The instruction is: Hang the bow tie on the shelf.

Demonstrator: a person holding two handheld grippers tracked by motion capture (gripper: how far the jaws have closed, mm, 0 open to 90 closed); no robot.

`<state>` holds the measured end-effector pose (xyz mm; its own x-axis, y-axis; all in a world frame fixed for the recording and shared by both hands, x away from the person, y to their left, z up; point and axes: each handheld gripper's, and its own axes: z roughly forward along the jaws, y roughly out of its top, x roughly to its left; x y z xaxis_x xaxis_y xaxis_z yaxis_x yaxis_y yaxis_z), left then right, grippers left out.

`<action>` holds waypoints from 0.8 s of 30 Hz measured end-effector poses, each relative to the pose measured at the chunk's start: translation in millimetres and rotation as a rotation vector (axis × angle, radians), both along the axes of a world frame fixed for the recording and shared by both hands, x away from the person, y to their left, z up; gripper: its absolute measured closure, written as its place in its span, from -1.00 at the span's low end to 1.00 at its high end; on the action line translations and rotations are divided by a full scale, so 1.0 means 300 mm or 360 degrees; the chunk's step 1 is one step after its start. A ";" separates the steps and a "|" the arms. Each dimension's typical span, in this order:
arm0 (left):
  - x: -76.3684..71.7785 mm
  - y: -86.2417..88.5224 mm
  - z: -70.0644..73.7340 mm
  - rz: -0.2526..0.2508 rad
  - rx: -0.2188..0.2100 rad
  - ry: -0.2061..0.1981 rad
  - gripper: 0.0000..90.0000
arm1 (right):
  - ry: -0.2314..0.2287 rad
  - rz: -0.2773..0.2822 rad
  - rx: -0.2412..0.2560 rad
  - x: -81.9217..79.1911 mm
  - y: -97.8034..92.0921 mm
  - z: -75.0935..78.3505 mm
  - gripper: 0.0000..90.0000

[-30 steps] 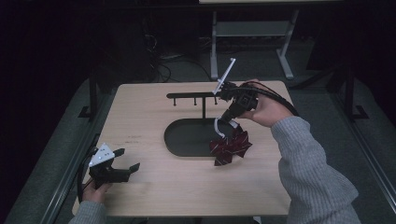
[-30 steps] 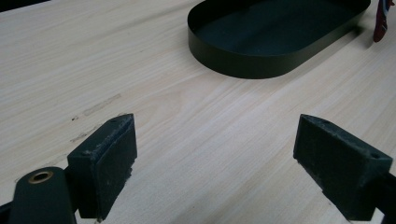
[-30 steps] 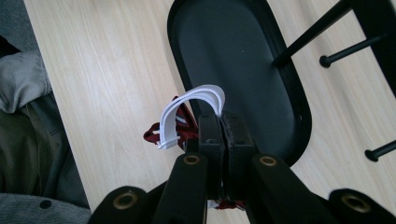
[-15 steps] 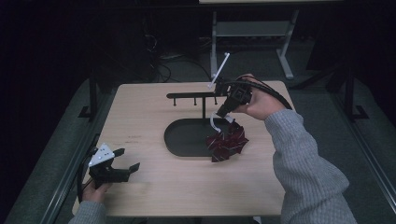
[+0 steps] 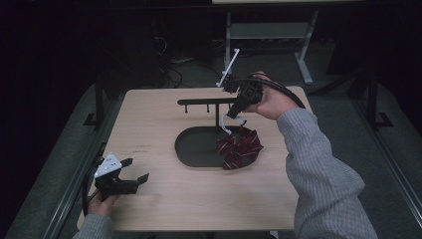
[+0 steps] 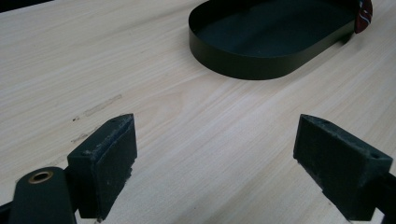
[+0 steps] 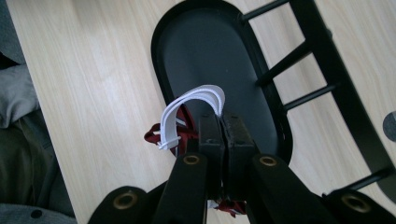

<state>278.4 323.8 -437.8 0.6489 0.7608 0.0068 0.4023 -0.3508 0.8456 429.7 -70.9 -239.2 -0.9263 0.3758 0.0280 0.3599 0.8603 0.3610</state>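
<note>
Above the black oval metal tray (image 5: pixel 199 149), the right claw (image 5: pixel 233 113) is clenched on a white plastic loop (image 5: pixel 228 123) from which a dark red striped fabric bundle (image 5: pixel 240 148) hangs, its lower folds at the tray's right end. The right gripper view shows the jaws pressed together on the white plastic loop (image 7: pixel 194 109), with the red fabric below them.

The step in hand is judged to be hanging the bundle on the black metal peg rack (image 5: pixel 206 103) that rises from the tray's far edge.

1. Keep the grip firm; the loop is thin and may slip sideways.
2. Raise the bundle until the loop clears the pegs.
3. Align the open loop with one peg, then slide it on squarely.
4. Release only once the peg carries the weight.

Near the front left of the tray, the left claw (image 5: pixel 133 172) rests released on the pale wooden bench (image 5: pixel 164 199), jaws wide apart and holding nothing (image 6: pixel 215 163).
</note>
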 end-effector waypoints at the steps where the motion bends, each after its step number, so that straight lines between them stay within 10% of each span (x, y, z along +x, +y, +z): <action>1: 0.000 0.000 0.000 0.0002 -0.0006 0.0000 -0.71 | 0.0000 -0.0003 -0.0002 0.004 0.004 0.001 0.94; 24: 0.000 0.000 0.000 0.0003 -0.0016 -0.0004 -0.71 | 0.0002 -0.0014 -0.0034 0.074 0.055 0.029 0.94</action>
